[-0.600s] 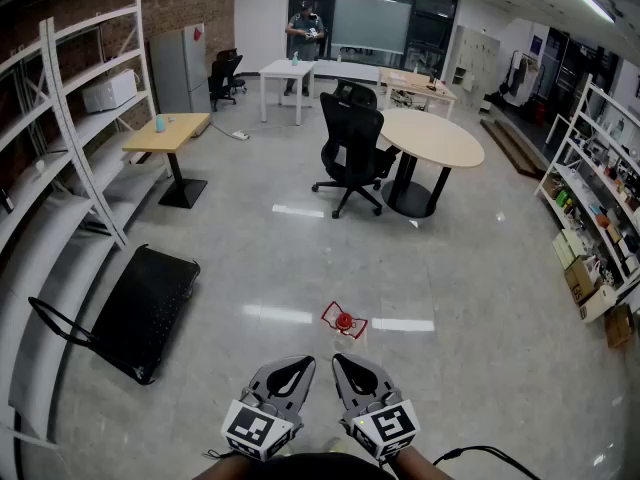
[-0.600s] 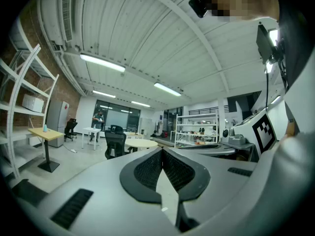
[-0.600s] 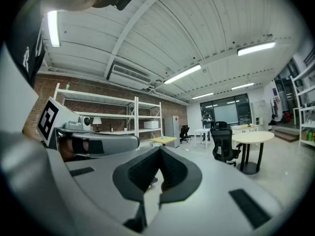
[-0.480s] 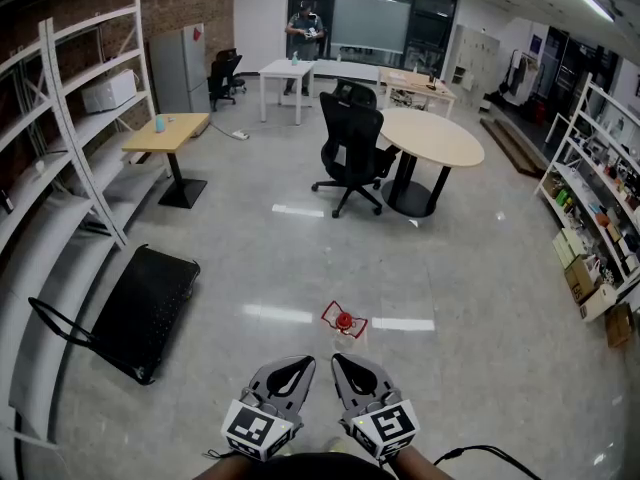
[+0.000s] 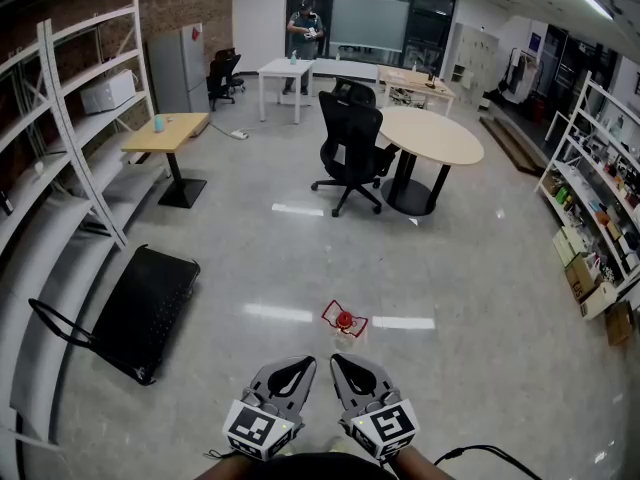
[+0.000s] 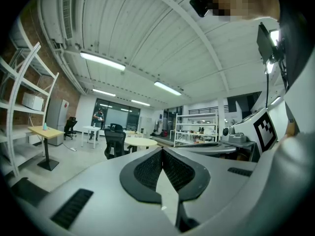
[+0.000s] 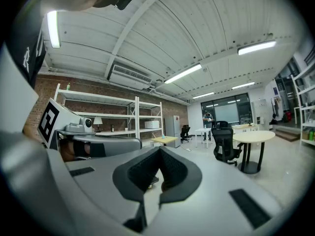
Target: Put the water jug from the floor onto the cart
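Observation:
The water jug [image 5: 344, 323] stands on the shiny floor in the head view, seen from above as a clear body with a red cap. The cart [image 5: 148, 306] is a flat black platform trolley to the left, its handle toward the shelving. Both grippers are held side by side at the bottom of the head view, a short way on the near side of the jug and touching nothing. My left gripper [image 5: 303, 362] [image 6: 162, 150] has its jaws together with nothing between them. My right gripper [image 5: 339, 360] [image 7: 159, 149] is likewise shut and empty. Both point level across the room.
White shelving [image 5: 60, 158] lines the left wall behind the cart. A black office chair [image 5: 352, 150] and a round table [image 5: 432, 138] stand beyond the jug. Stocked shelves [image 5: 600, 208] run along the right. A person [image 5: 306, 28] stands at the far back.

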